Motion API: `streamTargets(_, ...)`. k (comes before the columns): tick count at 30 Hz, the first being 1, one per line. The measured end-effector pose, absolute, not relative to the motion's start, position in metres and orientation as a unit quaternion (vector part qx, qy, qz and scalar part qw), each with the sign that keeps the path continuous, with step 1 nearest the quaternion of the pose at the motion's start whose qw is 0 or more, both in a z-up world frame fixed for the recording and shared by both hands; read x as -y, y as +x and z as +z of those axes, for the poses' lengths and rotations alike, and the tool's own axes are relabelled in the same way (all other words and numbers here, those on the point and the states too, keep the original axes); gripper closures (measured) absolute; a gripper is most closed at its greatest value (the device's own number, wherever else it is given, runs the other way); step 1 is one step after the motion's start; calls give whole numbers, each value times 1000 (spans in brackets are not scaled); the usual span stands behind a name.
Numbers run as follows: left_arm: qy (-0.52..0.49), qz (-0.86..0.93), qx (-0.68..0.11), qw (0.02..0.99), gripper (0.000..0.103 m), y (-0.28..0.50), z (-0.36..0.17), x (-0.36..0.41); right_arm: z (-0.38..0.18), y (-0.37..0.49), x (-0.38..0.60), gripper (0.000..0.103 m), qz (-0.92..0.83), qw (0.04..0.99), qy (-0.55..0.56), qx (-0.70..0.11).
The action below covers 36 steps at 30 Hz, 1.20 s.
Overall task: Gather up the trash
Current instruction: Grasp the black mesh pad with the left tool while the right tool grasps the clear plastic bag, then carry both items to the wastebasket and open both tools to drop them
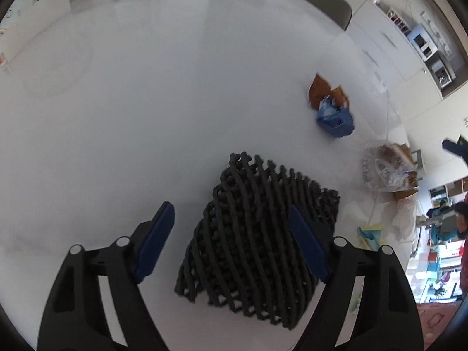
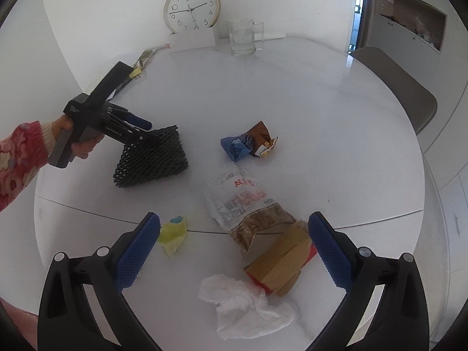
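**A:** While the person in the flowery red sleeve [image 2: 17,158] leans over the round white table [image 2: 321,122], the left gripper [image 1: 231,228] points steeply down at that black foam mesh sleeve [image 1: 251,234]. The mesh sits between the blue pads [image 1: 158,239], but I can't tell if they actually pinch it. They don't look fully spread.

**B:** And the right gripper [image 2: 234,245]?

**A:** Jaws wide apart, nothing in them. It hangs over the near edge, above a crumpled white tissue [image 2: 245,307], a brown paper packet [image 2: 280,266] and a clear printed bag [image 2: 239,201].

**B:** Other rubbish?

**A:** A yellow-green scrap [image 2: 174,234] just beside its left pad, and a blue and brown wrapper [image 2: 248,143] mid-table. At the back, a clock [image 2: 191,7] and a glass mug [image 2: 242,36].
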State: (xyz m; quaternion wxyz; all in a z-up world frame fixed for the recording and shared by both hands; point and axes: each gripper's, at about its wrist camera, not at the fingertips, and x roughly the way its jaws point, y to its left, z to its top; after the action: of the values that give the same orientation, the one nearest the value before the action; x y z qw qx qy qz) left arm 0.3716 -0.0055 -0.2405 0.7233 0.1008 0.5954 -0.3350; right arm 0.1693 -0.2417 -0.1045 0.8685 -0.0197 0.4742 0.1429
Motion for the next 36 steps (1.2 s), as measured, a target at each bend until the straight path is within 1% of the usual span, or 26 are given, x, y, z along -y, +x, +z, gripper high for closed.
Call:
streamTargets(2,123,-340,-589,723,37,368,-242,11,-106,175,247,3,151,865,-22,-478)
streamTargets(3,130,-347,-590,717,43,366,-243,14,-106,178,249,3,159,862,-25,-481)
streamTargets(4,135,-351,-588,716,53,364,-242,16,-107,181,250,3,170,858,-28,-484)
streamTargets(6,140,-348,-588,716,61,358,-241,18,-108,188,252,3,187,851,-38,-490)
streamTargets(8,145,-339,-579,727,72,351,-239,19,-113,197,251,3,204,842,-51,-497)
streamTargets(10,140,-329,-576,735,79,343,-234,18,-124,209,248,3,218,825,-71,-516)
streamTargets(11,137,-325,-574,739,83,338,-231,17,-129,215,245,3,225,816,-83,-525)
streamTargets(15,125,-307,-559,760,85,320,-218,9,-149,234,226,3,252,789,-149,-540)
streamTargets(16,114,-300,-556,766,85,314,-214,5,-154,238,221,4,258,783,-159,-543)
streamTargets(17,105,-296,-555,771,85,310,-210,1,-160,243,216,12,259,776,-173,-548)
streamTargets(18,97,-291,-552,776,85,306,-207,-2,-164,247,213,23,264,769,-178,-554)
streamTargets(19,91,-283,-549,781,85,304,-204,-5,-169,251,209,30,269,761,-183,-561)
streamTargets(21,74,-268,-546,791,85,296,-199,-18,-176,256,204,59,276,748,-180,-576)
streamTargets(22,62,-258,-544,796,85,290,-194,-24,-177,258,203,68,277,747,-178,-578)
streamTargets(23,54,-252,-543,799,85,290,-191,-34,-177,259,202,86,278,747,-175,-579)
streamTargets(24,46,-242,-541,804,85,285,-186,-40,-174,261,202,91,276,747,-166,-581)
streamTargets(25,39,-232,-537,810,85,279,-181,-49,-171,261,202,91,272,753,-160,-578)
streamTargets(26,35,-227,-533,815,85,274,-176,-54,-166,262,203,94,267,760,-152,-572)
streamTargets(30,19,-194,-510,838,85,246,-147,-66,-134,251,207,94,242,799,-118,-538)
streamTargets(36,26,-183,-482,856,85,176,-106,-76,-67,190,208,94,213,857,-36,-469)
